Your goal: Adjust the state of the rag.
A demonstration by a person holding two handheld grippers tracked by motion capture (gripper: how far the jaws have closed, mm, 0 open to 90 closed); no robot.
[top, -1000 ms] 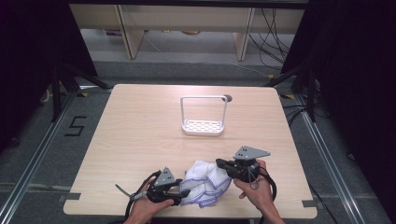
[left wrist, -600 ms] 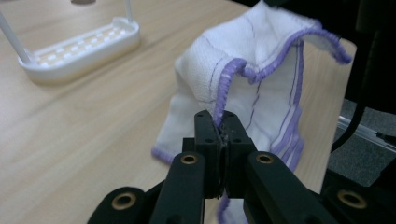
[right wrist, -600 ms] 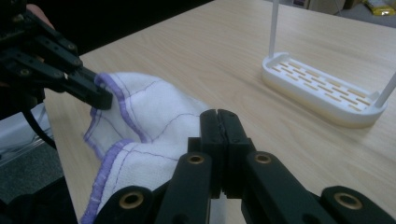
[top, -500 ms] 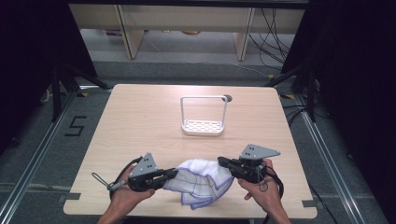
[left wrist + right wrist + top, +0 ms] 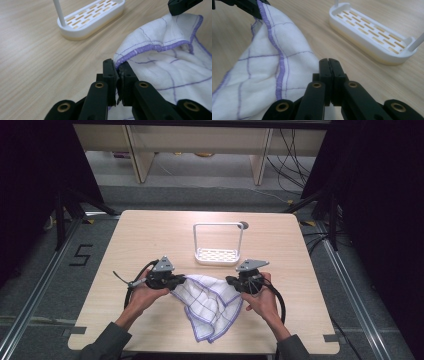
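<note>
High view: both grippers pinch cloth.

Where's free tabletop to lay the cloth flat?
Bare wood lies left of the white rack, out to the table's left edge, and right of the rack toward the right edge. The near middle is crowded: cloth, left gripper, right gripper.
</note>
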